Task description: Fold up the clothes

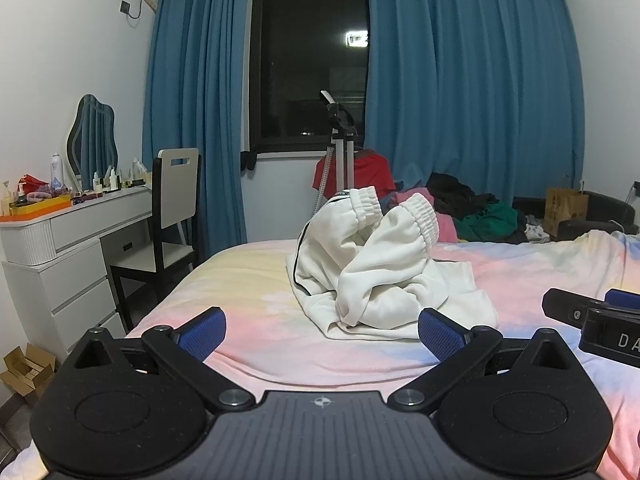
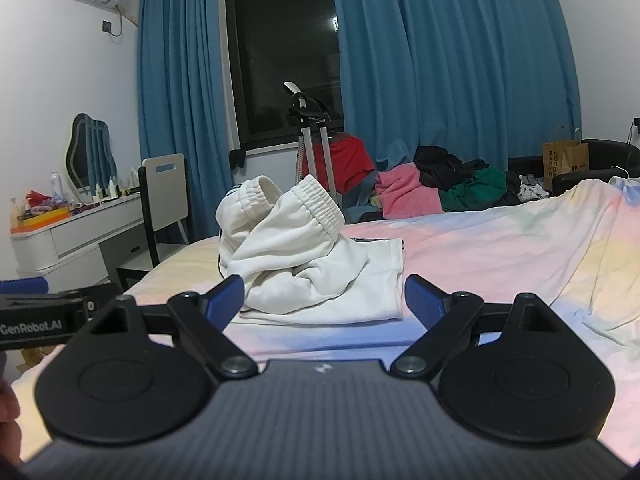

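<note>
A crumpled pair of white sweatpants with ribbed cuffs and a dark side stripe lies heaped on the pastel bedsheet. My left gripper hovers just short of the heap, blue pads spread wide, nothing between them. My right gripper is also open, a little in front of the pants' near edge, empty. Each gripper shows at the edge of the other's view: the right one, the left one.
A pile of pink, green and black clothes lies at the far side of the bed, with a red garment on a stand. A white dressing table, a chair and cardboard boxes stand left. Blue curtains hang behind.
</note>
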A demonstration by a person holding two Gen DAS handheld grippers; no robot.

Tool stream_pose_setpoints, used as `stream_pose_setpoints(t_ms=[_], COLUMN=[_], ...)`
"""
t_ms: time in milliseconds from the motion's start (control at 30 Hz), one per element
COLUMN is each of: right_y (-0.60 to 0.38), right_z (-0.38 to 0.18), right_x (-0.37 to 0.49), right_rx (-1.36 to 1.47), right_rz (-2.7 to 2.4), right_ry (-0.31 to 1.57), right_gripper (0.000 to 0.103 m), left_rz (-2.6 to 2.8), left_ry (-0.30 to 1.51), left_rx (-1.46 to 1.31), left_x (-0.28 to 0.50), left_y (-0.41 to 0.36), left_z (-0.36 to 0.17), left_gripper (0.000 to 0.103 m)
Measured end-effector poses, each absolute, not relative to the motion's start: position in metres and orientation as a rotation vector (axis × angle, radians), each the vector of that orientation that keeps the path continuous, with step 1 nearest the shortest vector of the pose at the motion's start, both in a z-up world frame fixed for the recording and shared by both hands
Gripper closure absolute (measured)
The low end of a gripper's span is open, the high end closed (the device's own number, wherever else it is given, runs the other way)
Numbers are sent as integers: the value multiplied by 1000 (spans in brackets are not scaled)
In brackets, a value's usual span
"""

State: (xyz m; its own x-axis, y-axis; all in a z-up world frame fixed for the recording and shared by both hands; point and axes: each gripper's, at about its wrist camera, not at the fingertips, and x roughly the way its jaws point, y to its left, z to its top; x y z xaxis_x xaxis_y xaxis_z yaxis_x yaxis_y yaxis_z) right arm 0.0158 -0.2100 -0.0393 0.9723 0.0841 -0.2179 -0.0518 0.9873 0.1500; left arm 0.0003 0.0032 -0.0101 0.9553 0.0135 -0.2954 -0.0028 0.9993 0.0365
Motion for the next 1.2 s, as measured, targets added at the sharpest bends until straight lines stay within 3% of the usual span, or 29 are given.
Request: stream_pose_setpoints(t_ms=[967,1000,1067,1200], right_y=[-215,-216,-218,-224], right_z=[-33,-32,-33,-32], right_x=[10,10,11,10], right_rx=[160,162,169,200], right_rz=[91,90,82,78], right_ry=[194,192,193,175], right_gripper=[15,17,32,46], left_rz=[5,6,7,1], left_ry=[305,305,305,302], left_rx=[34,34,34,36], left_x=[-1,-1,-1,0], left_y=[5,5,5,4], left_z=[-8,-9,-9,-10], left_gripper=[0,0,0,0])
